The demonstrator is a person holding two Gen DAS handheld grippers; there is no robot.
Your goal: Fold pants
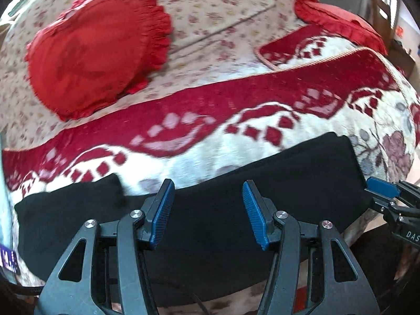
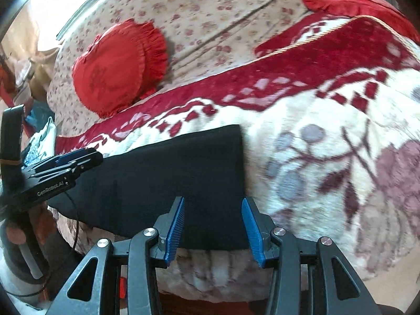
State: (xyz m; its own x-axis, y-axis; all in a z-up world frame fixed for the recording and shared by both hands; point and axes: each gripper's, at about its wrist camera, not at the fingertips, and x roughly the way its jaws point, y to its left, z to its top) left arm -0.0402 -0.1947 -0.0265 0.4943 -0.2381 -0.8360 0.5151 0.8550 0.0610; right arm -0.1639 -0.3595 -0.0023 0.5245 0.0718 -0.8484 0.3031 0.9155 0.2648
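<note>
Black pants (image 1: 210, 210) folded into flat long band, lying near front edge of blanket (image 1: 236, 141) (red-and-cream, on bed). Left gripper (image 1: 208, 197) and right gripper (image 2: 212, 215): fingers spread, empty. "GenRobot.AI" lettering on left gripper body.

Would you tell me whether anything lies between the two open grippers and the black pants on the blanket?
Nothing visible does. The black pants lie bare on the blanket, directly under the open left gripper and right gripper. The red cushions sit well beyond.
</note>
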